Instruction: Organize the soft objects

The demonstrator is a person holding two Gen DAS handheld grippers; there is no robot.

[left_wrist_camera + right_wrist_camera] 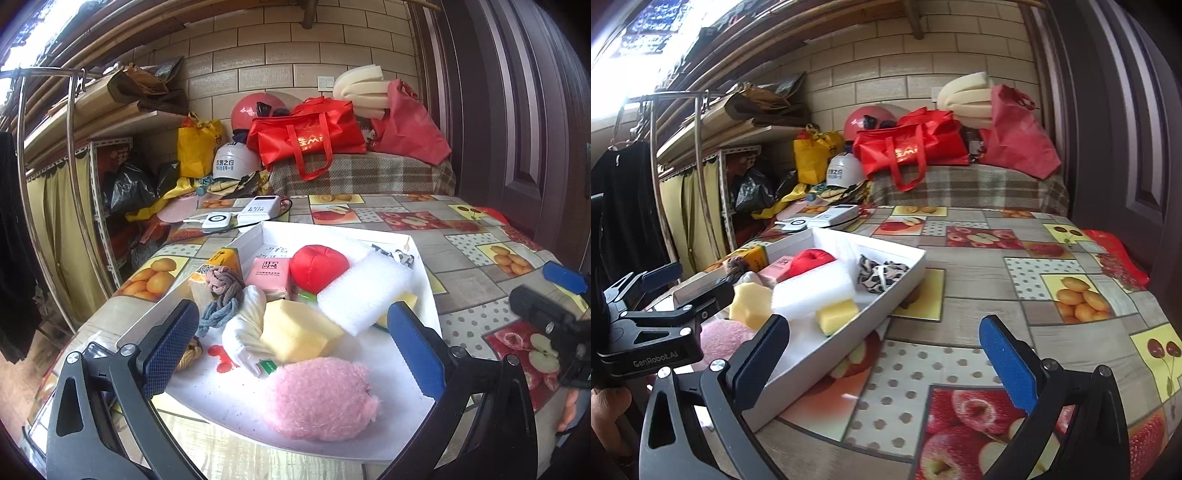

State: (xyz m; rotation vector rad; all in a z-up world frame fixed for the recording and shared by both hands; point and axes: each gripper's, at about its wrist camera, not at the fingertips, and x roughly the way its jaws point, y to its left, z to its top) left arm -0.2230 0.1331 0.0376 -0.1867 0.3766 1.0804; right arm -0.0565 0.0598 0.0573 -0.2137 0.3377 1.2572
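Observation:
A white tray point(424, 280) on the table holds soft things: a pink plush point(319, 398) at the front, a yellow sponge point(299, 334), a white foam block point(364, 293), a red plush apple point(318, 266), a pink tissue pack point(269, 275), a white cloth point(243, 328) and knotted hair ties point(221, 295). My left gripper point(291, 350) is open over the tray's front, its fingers either side of the sponge and plush. My right gripper point(886, 363) is open and empty over the table, right of the tray point(886, 295). A spotted scrunchie point(879, 273) lies in the tray's far corner.
A juice carton point(221, 260) stands by the tray's left side. Power banks point(258, 212) with cables lie at the table's back. Behind are a couch with red bags point(310, 140), helmets point(231, 162) and a shelf. A dark door point(517, 129) is on the right.

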